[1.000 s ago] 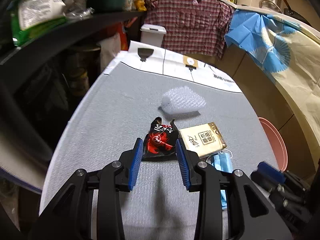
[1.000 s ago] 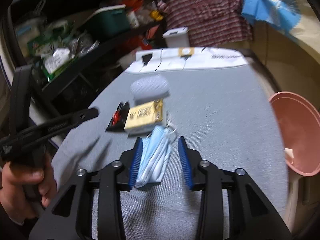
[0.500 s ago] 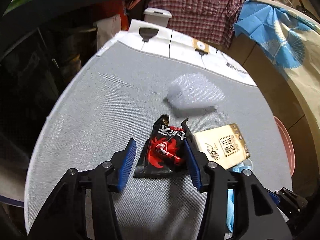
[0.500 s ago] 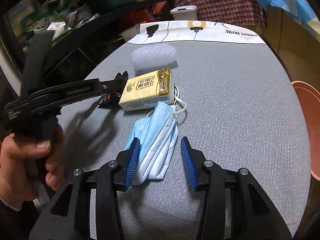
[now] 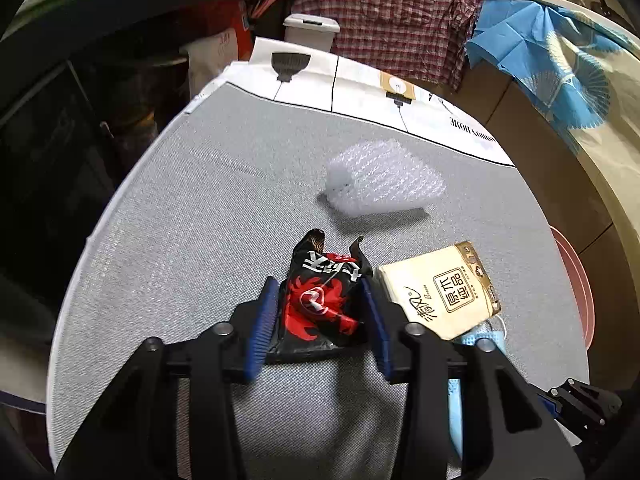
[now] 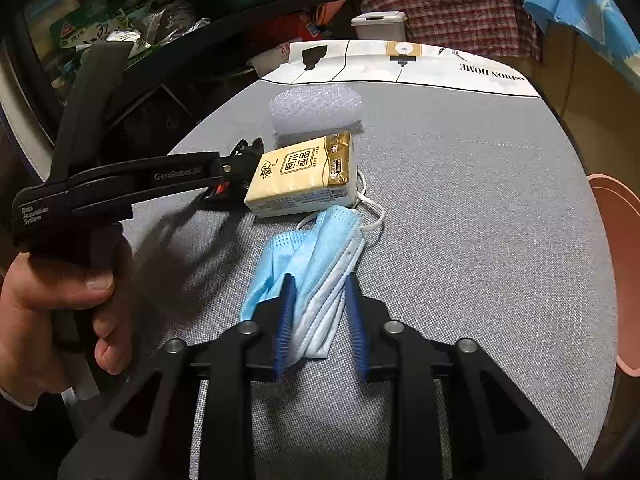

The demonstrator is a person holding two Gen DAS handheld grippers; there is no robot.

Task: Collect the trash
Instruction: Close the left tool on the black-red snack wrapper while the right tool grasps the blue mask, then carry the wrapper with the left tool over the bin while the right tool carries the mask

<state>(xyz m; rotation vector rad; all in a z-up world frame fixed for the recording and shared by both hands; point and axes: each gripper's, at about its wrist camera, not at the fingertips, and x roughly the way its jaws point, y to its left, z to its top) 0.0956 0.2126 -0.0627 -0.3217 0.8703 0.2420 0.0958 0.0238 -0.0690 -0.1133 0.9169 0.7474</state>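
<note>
A black and red snack wrapper (image 5: 320, 300) lies on the grey table (image 5: 200, 240). My left gripper (image 5: 318, 312) straddles it, jaws closing, both blue pads against its crumpled sides. A light blue face mask (image 6: 320, 248) lies nearer the front. My right gripper (image 6: 318, 312) is over its lower end, jaws closing, the bunched folds pinched between the pads and one flap left outside the left pad. In the right wrist view a hand (image 6: 60, 292) holds the left gripper (image 6: 240, 160), which hides most of the wrapper.
A yellow tissue pack (image 5: 440, 292) sits between wrapper and mask, touching the left gripper's right finger. Bubble wrap (image 5: 384, 180) lies farther back. A pink basin (image 6: 620, 272) stands off the table's right edge. Cluttered dark shelves (image 6: 120, 40) line the left; a white bin (image 5: 312, 30) stands behind.
Both grippers came down and forward over their items. The left jaws widened, then narrowed around the wrapper. The right jaws narrowed onto the mask, bunching it.
</note>
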